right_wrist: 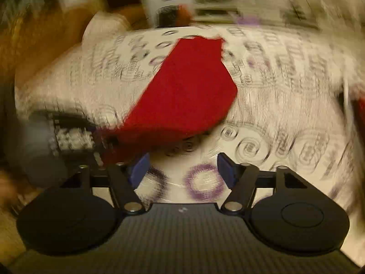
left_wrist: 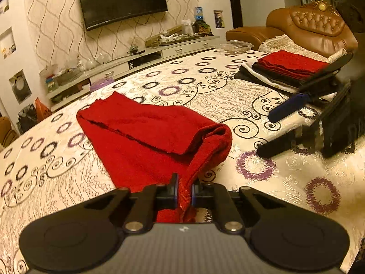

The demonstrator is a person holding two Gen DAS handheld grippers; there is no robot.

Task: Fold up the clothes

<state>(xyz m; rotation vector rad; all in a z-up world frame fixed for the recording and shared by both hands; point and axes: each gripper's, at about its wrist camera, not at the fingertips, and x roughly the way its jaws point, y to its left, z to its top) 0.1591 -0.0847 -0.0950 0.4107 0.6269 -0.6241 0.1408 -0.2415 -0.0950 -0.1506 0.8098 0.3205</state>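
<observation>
Clamped by the left gripper (left_wrist: pixel 183 190) on the near corner of a red terry-cloth towel (left_wrist: pixel 148 137), pads pinching the fabric at six o'clock of the left wrist view. Held there, by the look of it, to anchor or lift that corner for the next fold. Spread loosely across the cream bedspread patterned with black swirls and purple rings (left_wrist: pixel 228 96), partly doubled over, a thick rolled fold at its three o'clock edge. Not yet flat or square; folding judged to be midway.

Spread wide and empty, the right gripper (right_wrist: pixel 182 169), blue pads apart with only bedspread (right_wrist: pixel 285 80) between them. Seen from the left wrist at three o'clock, beside the towel, not touching it. Probably let go in order to regrip another edge. Right wrist view badly smeared, the towel (right_wrist: pixel 189 86) at twelve o'clock ahead of it.

Stacked at two o'clock in the left view, a pile of folded dark, white and red cloths (left_wrist: pixel 289 68), likely the finished work, kept well apart from the working area. Behind it, a tan tufted leather armchair (left_wrist: pixel 317 27).
</observation>
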